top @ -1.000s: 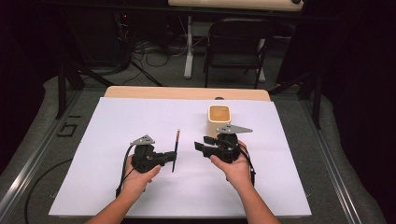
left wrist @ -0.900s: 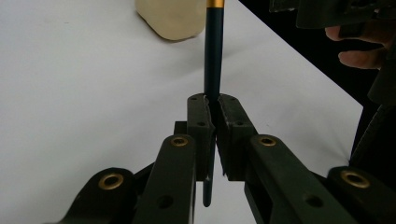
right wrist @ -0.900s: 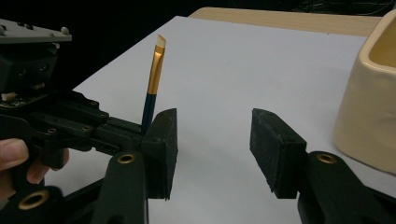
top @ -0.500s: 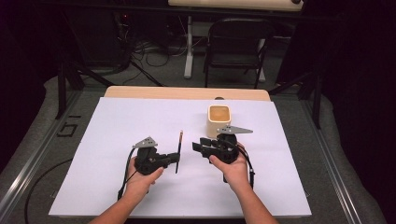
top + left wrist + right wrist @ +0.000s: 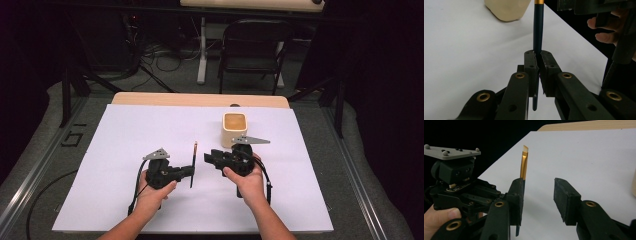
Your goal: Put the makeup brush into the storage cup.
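A: What changed?
B: The right tool [image 5: 207,158] has just been narrowing, nothing gripped yet.
A: And the thin dark-blue brush with gold ferrule [image 5: 538,32]?
B: Clamped in the left tool [image 5: 537,53] above the white desk [image 5: 125,130]; handover looks near.

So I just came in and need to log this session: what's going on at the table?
A person holds a two-jaw gripper in each hand over a white table. The left gripper is clamped on a thin dark brush with a gold ferrule. The right gripper faces it, its jaws apart and just closing in, with nothing pressed between them yet. A cream square cup stands just behind the right hand. It looks like a handover of the brush.
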A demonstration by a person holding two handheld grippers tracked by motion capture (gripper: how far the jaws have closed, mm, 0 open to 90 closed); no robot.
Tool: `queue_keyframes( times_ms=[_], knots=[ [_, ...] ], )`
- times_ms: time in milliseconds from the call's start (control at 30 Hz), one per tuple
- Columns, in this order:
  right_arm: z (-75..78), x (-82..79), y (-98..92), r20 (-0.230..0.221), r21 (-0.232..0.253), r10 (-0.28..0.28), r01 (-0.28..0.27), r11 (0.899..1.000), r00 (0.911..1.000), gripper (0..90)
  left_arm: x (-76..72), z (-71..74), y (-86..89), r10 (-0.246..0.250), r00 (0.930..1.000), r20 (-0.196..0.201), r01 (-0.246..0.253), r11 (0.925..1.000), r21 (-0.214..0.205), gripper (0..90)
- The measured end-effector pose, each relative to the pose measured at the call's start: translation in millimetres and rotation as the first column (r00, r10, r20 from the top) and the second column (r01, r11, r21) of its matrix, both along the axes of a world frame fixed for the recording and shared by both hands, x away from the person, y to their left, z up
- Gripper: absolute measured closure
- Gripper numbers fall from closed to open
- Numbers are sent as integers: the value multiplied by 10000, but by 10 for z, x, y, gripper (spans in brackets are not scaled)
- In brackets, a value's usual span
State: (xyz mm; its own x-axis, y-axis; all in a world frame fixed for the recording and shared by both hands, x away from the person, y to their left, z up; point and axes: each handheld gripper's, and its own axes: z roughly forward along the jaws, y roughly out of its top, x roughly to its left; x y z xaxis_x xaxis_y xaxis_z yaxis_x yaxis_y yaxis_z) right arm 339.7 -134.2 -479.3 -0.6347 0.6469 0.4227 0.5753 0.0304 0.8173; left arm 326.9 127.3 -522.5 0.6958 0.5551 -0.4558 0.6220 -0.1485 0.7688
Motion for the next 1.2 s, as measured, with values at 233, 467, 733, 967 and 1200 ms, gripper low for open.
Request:
queue_keyframes(
  times_ms=[233,467,733,967,1200],
  knots=[
    [-56,10,5,-316,568,91,-73,9984,9995,634,-20,-4,-38,-204,9998,23,204,9997,109,845],
    [-69,5,19,-531,873,187,-140,9961,9984,667,-52,-14,-97,-456,9990,35,455,9988,168,845],
    [-76,2,18,-673,1083,222,-148,9940,9975,694,-79,-19,-134,-560,9984,22,560,9982,195,845],
    [-84,6,17,-762,1143,211,-123,9934,9969,697,-91,-18,-154,-697,9976,34,696,9973,216,845],
    [-88,4,25,-813,1184,224,-127,9929,9964,699,-108,-15,-177,-780,9969,40,779,9967,218,845]
  ],
)
